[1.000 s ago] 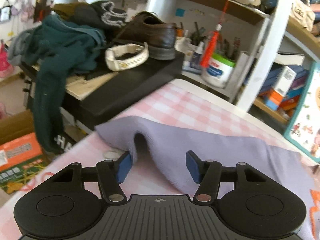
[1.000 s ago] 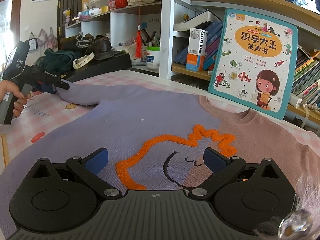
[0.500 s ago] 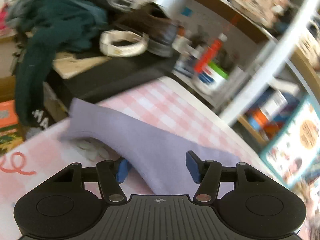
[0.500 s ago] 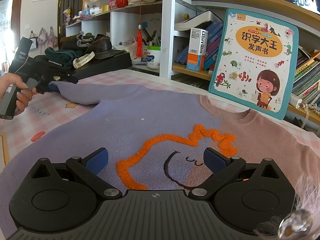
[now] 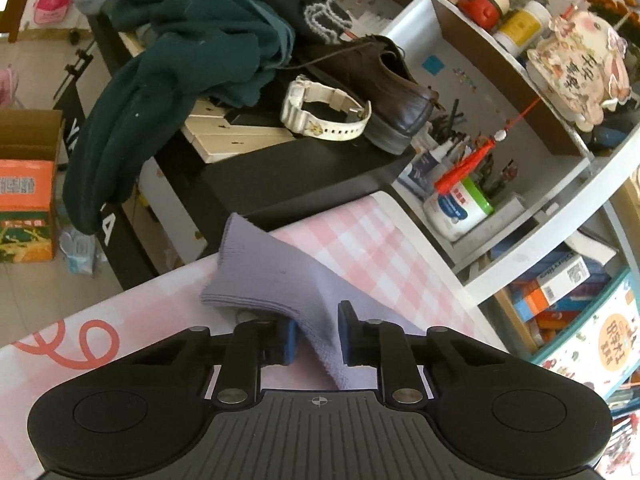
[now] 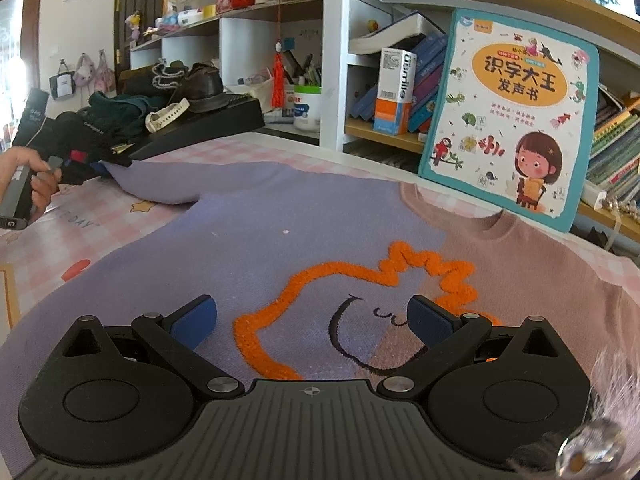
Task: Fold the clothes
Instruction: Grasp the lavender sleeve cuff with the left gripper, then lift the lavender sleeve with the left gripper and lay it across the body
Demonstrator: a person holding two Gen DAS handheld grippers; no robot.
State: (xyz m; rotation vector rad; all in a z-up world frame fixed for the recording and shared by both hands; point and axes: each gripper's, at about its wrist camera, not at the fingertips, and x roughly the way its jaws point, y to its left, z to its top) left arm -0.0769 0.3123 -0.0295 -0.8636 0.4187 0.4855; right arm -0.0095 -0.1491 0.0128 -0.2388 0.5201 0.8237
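Both grippers are over a sweater spread flat on our pink checked table.

Our left gripper, at the far left edge of the table, is closing its blue pads on the lilac sleeve cuff, which bunches up between them; a hand holds its handle. Our right gripper hovers at the near side with its jaws wide apart and nothing between them, above the orange looped design on the sweater, lilac on the left and dusty pink on the right. Beyond the collar a children's picture book leans against shelves. Left of it, a brown shoe and white watch rest on a black stand.
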